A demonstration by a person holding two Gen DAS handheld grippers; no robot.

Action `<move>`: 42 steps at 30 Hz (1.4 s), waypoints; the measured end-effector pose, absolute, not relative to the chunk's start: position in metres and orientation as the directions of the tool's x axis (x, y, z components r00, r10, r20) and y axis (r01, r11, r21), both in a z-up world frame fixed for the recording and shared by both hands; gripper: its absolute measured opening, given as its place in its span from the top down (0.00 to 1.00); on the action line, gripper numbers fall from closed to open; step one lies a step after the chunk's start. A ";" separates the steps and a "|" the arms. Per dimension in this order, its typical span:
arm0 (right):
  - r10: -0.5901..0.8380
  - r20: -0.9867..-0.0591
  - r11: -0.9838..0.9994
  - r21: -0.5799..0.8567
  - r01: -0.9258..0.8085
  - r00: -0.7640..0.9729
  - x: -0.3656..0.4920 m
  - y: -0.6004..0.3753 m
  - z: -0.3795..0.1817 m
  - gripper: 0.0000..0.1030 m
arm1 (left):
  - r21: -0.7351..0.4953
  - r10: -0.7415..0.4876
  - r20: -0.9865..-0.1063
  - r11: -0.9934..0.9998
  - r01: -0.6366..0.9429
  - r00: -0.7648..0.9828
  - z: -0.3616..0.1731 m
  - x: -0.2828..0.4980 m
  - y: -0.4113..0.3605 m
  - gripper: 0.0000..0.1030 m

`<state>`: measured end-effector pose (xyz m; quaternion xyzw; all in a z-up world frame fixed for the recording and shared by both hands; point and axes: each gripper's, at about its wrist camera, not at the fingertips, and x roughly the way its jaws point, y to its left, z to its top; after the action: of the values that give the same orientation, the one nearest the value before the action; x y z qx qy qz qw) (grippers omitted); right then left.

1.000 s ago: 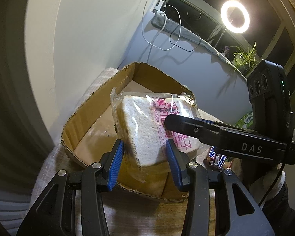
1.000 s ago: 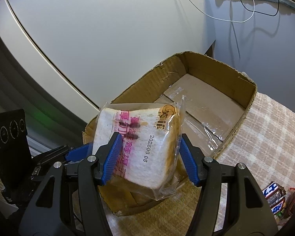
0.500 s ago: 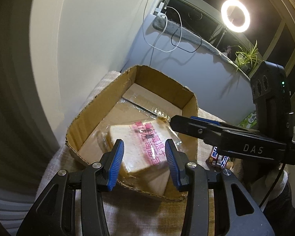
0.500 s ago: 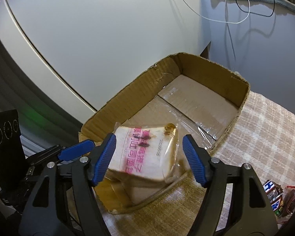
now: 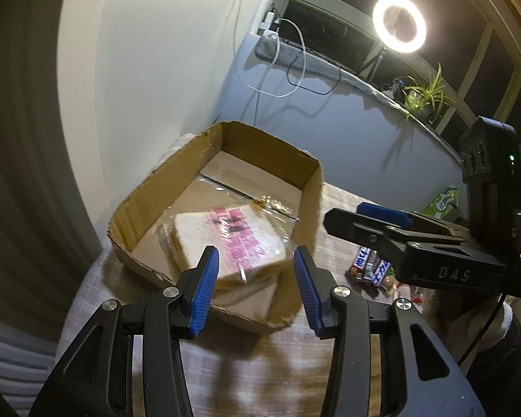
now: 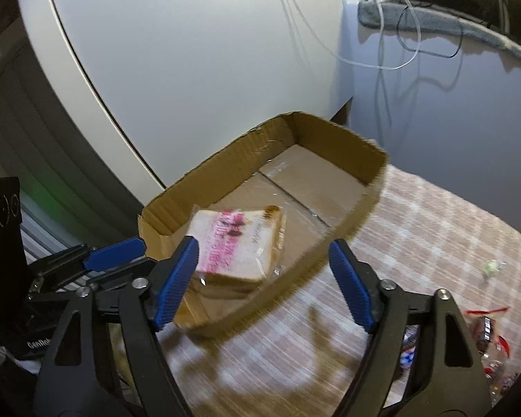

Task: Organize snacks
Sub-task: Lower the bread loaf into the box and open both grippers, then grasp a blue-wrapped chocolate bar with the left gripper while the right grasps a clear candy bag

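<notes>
A bagged slice of bread with pink print [image 5: 232, 239] [image 6: 236, 239] lies flat in the near end of an open cardboard box [image 5: 267, 142] [image 6: 333, 132] on a checked tablecloth. My left gripper [image 5: 255, 290] is open and empty, just short of the box's near wall. My right gripper [image 6: 262, 281] is open and empty, above the box's near rim; in the left wrist view it shows [image 5: 382, 219] to the right of the box.
Wrapped candy bars [image 5: 368, 267] and a green packet [image 5: 441, 201] lie on the cloth right of the box. More wrapped snacks [image 6: 486, 333] sit at the right wrist view's lower right. A white wall and hanging cables [image 5: 288, 80] stand behind the box.
Both grippers held the bread above the box a second ago. They let it go; it now lies in the box. Both grippers have drawn back and the right one has opened wider.
</notes>
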<state>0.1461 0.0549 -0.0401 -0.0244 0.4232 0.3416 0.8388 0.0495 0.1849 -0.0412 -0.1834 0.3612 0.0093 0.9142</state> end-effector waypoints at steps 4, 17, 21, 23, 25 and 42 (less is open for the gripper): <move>0.512 -0.716 0.793 0.181 -0.581 0.475 0.133 0.028 -0.032 0.21 | -0.315 -0.132 -0.655 0.943 -0.109 0.744 -0.040 0.047 0.166 0.39; 0.365 -0.727 0.906 0.135 -0.401 0.582 0.112 -0.115 -0.035 0.21 | -0.257 -0.196 -0.682 0.966 0.021 0.704 -0.048 0.065 0.096 0.36; 0.320 -0.746 0.925 0.112 -0.364 0.584 0.105 -0.148 -0.043 0.21 | -0.249 -0.215 -0.696 0.967 0.052 0.685 -0.055 0.076 0.077 0.36; 0.301 -0.757 0.931 0.101 -0.351 0.580 0.102 -0.160 -0.049 0.21 | -0.248 -0.228 -0.703 0.966 0.068 0.674 -0.060 0.083 0.068 0.36; 0.292 -0.769 0.932 0.094 -0.350 0.569 0.100 -0.169 -0.055 0.21 | -0.249 -0.240 -0.708 0.965 0.083 0.664 -0.064 0.091 0.059 0.36; 0.339 -0.817 0.924 0.197 -0.327 0.466 0.118 -0.186 -0.100 0.38 | -0.250 -0.265 -0.759 0.962 0.110 0.595 -0.095 0.152 0.032 0.50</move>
<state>0.1176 -0.1863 -0.0997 0.0064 0.4789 0.1947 0.8560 0.1519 0.0325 -0.0947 -0.0886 0.4374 -0.1055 0.8887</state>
